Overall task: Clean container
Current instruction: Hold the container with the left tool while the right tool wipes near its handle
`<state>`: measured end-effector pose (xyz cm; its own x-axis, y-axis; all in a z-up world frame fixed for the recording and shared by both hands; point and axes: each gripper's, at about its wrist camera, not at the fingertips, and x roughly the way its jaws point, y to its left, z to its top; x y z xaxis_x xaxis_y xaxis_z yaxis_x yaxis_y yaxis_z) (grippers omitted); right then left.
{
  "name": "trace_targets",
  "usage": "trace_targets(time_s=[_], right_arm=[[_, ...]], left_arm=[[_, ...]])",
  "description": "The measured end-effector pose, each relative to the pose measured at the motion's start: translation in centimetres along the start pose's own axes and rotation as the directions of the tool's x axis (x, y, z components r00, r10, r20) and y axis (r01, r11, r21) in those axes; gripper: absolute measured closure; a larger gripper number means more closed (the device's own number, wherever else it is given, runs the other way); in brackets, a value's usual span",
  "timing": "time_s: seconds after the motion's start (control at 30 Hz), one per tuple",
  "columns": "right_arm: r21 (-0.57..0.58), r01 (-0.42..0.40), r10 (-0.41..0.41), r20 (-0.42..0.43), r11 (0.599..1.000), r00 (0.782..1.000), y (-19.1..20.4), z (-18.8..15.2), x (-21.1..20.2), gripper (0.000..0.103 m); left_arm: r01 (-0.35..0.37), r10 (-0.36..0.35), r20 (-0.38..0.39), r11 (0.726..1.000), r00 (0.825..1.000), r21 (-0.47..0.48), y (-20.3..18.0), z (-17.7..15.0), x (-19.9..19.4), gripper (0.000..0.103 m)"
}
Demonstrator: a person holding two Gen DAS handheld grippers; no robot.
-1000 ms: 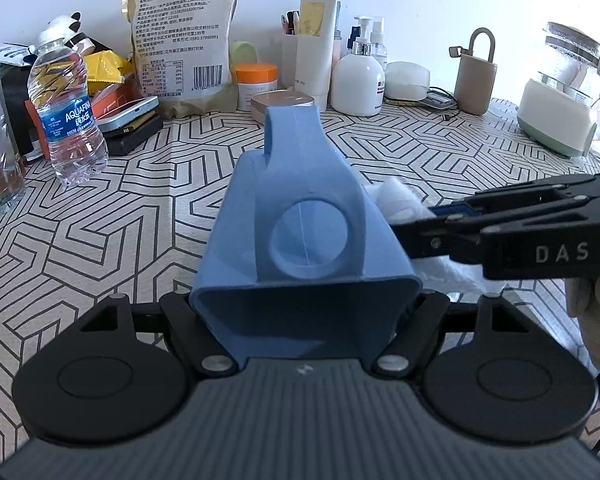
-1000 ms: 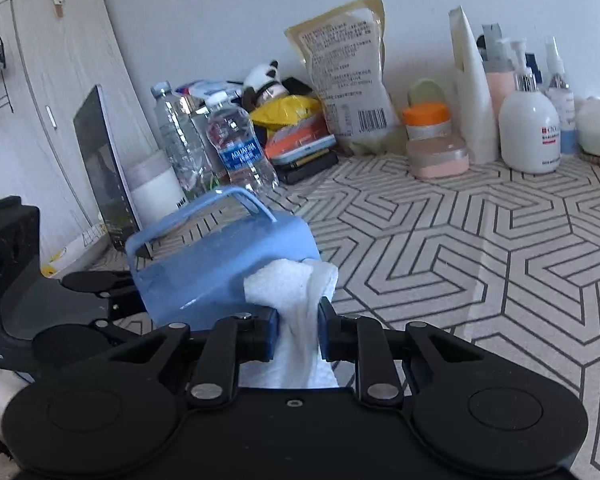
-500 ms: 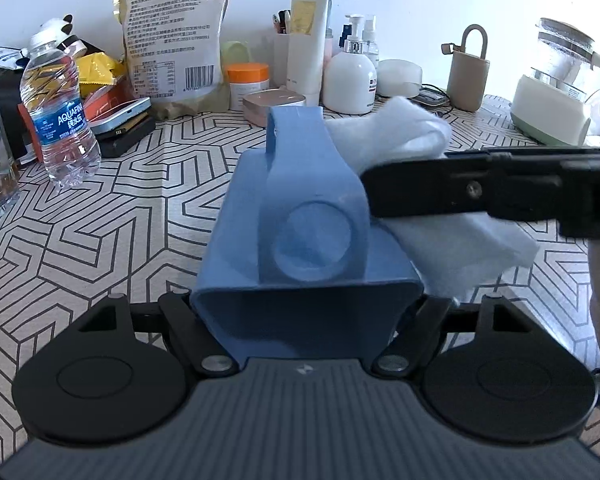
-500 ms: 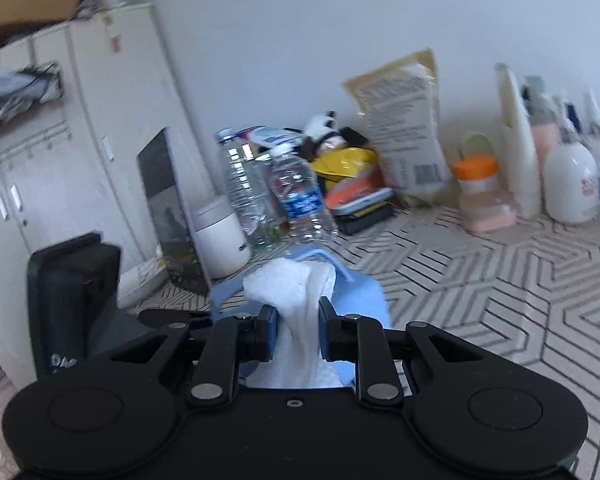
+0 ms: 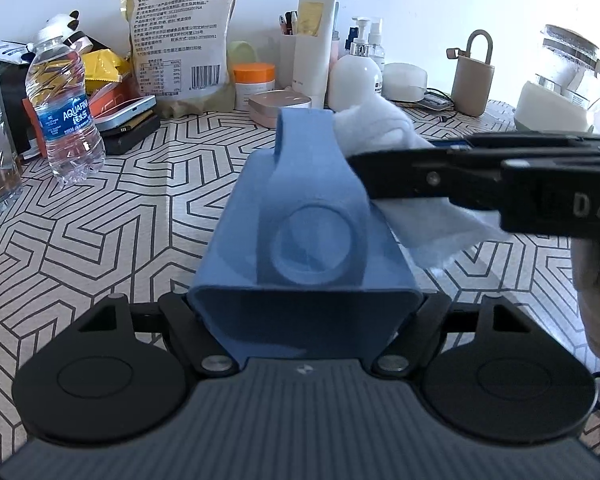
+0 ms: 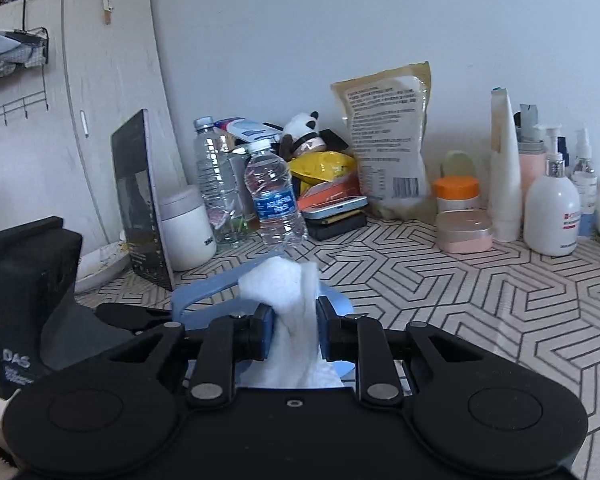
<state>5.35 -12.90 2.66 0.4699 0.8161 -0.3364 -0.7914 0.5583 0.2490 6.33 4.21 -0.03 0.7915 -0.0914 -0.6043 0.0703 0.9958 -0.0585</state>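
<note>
My left gripper point(image 5: 304, 320) is shut on a blue plastic container point(image 5: 304, 240) with a handle, held above the patterned table. It fills the middle of the left wrist view. My right gripper point(image 5: 358, 168) comes in from the right, shut on a white cloth point(image 5: 376, 128). The cloth lies against the container's upper right side, beside the handle. In the right wrist view the cloth point(image 6: 291, 300) bulges up between the right gripper's point(image 6: 293, 332) fingers. The container point(image 6: 207, 292) sits just behind and below it. The left gripper's body point(image 6: 27, 292) is at the far left.
Along the wall behind the patterned tabletop point(image 5: 139, 208) stand a water bottle point(image 5: 61, 108), a big food bag point(image 5: 179, 36), an orange-lidded jar point(image 5: 253, 80), a white pump bottle point(image 5: 354, 80) and a kettle point(image 5: 560, 80). A dark upright panel point(image 6: 139, 196) stands at the left.
My right gripper has lifted the cloth from the container's lower right side up to its top edge near the handle. The left gripper has kept the container in place.
</note>
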Motion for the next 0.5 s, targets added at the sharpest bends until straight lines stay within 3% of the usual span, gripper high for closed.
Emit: trace_targets(time_s=[0.27,0.5], right_arm=[[-0.011,-0.106,0.106,0.001,0.994,0.994,1.0,-0.6,-0.5,0.074],[-0.035,-0.074,0.074,-0.003,0.997,0.997,1.2,-0.5,-0.3,0.074]], left_arm=[[-0.031,0.031,0.003,0.999,0.999,-0.018,-0.1,-0.1,0.0,0.027],[-0.035,0.035,-0.001,0.999,0.999,-0.006,-0.3,0.0,0.1,0.027]])
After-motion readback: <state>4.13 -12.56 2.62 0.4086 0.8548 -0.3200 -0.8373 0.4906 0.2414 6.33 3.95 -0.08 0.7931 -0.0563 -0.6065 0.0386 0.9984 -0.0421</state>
